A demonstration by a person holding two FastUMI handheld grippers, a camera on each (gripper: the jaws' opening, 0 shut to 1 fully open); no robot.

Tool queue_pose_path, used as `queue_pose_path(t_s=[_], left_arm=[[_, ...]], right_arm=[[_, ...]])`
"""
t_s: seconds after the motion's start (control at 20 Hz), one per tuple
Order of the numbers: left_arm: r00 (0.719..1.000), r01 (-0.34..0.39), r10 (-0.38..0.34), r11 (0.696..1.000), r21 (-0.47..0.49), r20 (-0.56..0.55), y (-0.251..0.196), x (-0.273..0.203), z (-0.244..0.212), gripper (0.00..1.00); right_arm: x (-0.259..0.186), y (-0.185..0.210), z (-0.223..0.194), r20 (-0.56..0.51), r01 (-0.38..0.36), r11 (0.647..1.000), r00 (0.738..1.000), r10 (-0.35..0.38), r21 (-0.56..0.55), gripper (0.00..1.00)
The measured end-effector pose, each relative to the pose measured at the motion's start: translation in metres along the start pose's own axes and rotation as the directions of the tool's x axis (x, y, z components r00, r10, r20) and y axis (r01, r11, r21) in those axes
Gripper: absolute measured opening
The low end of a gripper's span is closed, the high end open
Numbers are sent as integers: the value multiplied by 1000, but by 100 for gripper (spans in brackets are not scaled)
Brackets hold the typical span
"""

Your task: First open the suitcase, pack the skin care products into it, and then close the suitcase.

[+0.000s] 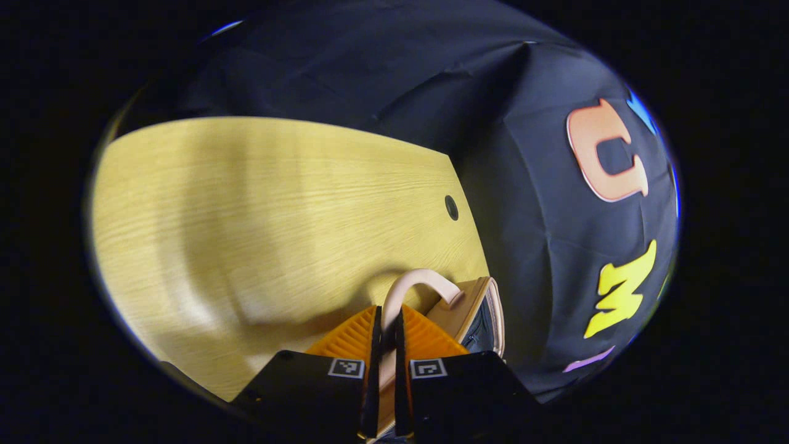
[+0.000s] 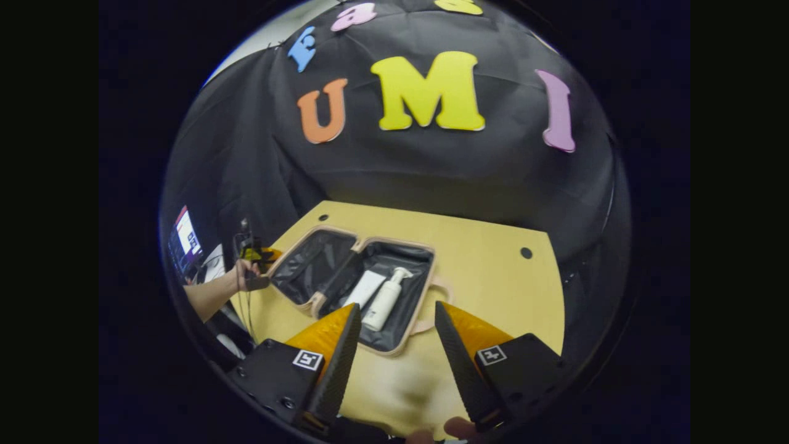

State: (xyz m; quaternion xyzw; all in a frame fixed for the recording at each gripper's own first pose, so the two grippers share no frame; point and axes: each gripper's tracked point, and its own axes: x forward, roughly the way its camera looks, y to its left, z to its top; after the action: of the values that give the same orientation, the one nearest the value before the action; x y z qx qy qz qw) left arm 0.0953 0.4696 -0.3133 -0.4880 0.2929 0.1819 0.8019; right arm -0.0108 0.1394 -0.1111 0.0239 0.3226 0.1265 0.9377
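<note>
Pale wooden table (image 2: 493, 271), left gripper (image 1: 387, 333) jaws clamped on curved beige handle (image 1: 419, 280), right gripper (image 2: 394, 333) jaws spread above fabric-lined suitcase (image 2: 308, 262)

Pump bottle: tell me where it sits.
In the right gripper view, the pump bottle lies inside the open suitcase, in its right half, just right of the white tube.

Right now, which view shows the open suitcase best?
The right gripper view: the suitcase lies open flat on the table, both halves visible, a tube and a pump bottle inside. The left gripper view shows just its handle between the fingers and one edge.
</note>
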Motion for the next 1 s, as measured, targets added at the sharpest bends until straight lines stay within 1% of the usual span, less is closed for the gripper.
queue_pose_path(t_s=[0.05, 0.1, 0.2, 0.3, 0.4, 0.55, 0.65, 0.75, 0.8, 0.95, 1.0], left_arm=[[1000, -15, 14, 999, 41, 20, -5, -4, 3, 10], [999, -18, 14, 997, 71, 49, -12, -12, 9, 9], [994, -5, -11, 990, 141, 110, -40, -33, 21, 7], [983, 0, -47, 967, 256, 175, -75, -60, 26, 6], [966, 10, -110, 921, 389, 236, -120, -88, 26, 6], [928, 35, -226, 845, 534, 297, -191, -135, 5, 5], [907, 50, -288, 797, 602, 306, -227, -159, -22, 5], [892, 58, -337, 747, 663, 301, -257, -176, -54, 5], [883, 65, -360, 729, 682, 301, -270, -184, -70, 5], [870, 76, -397, 695, 715, 294, -298, -199, -120, 5], [863, 64, -408, 673, 737, 298, -305, -202, -134, 5]], right_arm=[[-2, -9, 1, 19, 27, 999, 999, -28, 18, 72], [-8, -16, 2, 37, 46, 998, 998, -47, 33, 72], [-18, -32, 7, 81, 77, 996, 993, -81, 47, 72], [-30, -49, 13, 133, 121, 992, 983, -126, 44, 72], [-43, -70, 18, 177, 176, 983, 967, -184, 55, 72], [-62, -96, 16, 200, 202, 969, 953, -229, 144, 72], [-71, -112, 14, 212, 205, 960, 946, -245, 191, 73], [-78, -124, 14, 228, 208, 955, 940, -255, 210, 73], [-83, -129, 13, 236, 210, 955, 937, -258, 212, 72], [-96, -142, 12, 257, 212, 952, 929, -267, 223, 73], [-100, -145, 14, 266, 210, 951, 926, -267, 225, 72]])
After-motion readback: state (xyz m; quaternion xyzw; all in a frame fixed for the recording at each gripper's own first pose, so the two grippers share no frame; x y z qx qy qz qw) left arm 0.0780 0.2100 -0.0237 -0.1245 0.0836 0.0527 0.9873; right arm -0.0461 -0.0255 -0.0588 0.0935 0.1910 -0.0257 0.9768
